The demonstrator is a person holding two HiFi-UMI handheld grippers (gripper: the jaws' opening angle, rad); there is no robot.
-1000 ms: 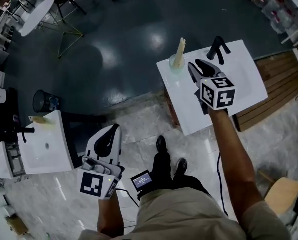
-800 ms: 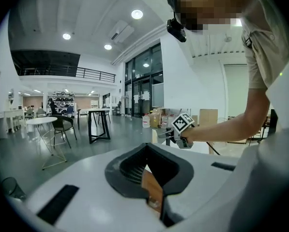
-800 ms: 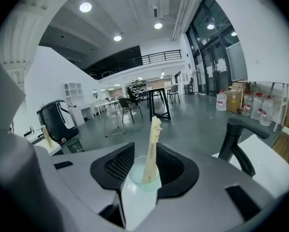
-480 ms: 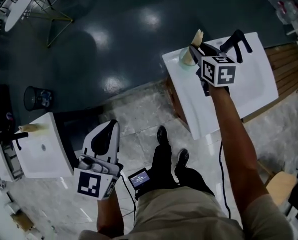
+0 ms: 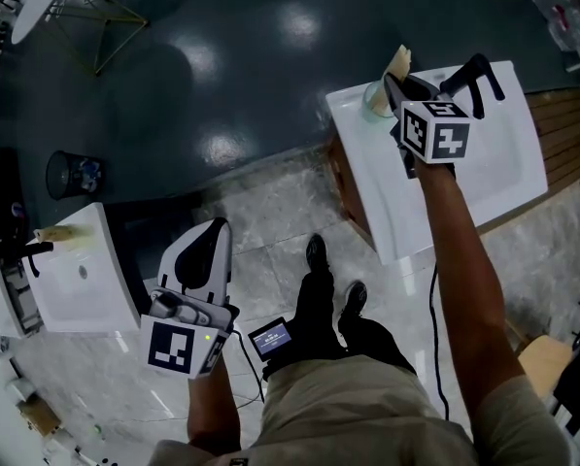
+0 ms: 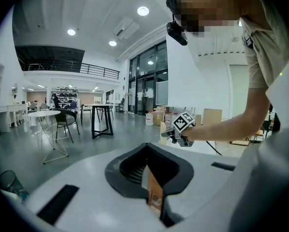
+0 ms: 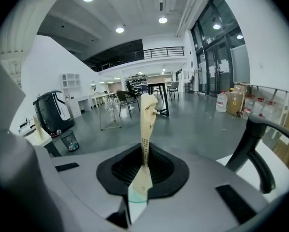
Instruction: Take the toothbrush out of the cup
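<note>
Head view, left edge: bin (image 5: 71,175) on the dark floor (image 5: 124,124), and below it a small white sink (image 5: 85,294) with a black tap (image 5: 39,250). Left tongs (image 5: 215,229) sit lower left over the pale tiles, well apart from the task things — jaws together, nothing between them. The left gripper view agrees: the pads meet in the black recess. Centre bottom: the person's shoes (image 5: 315,253) and a small lit screen (image 5: 273,339) at the waist.

Upper right: white surface (image 5: 484,173) with a black faucet (image 5: 476,71) near its top edge. Cup (image 5: 374,100) stands at the surface's upper-left corner. Toothbrush (image 5: 398,64), in a beige wrapper, stands in it with its top end sticking out up and right of the rim. Right tongs (image 5: 398,85) reach in from below, tips at the toothbrush just above the cup — jaws closing, toothbrush between them.

Right gripper view: the wrapper runs upright through frame centre. Its lower part is pinched in the narrow gap between the pads and its upper part stands free above the tongs. The faucet curves at the right edge. Toothbrush not out of the cup.
</note>
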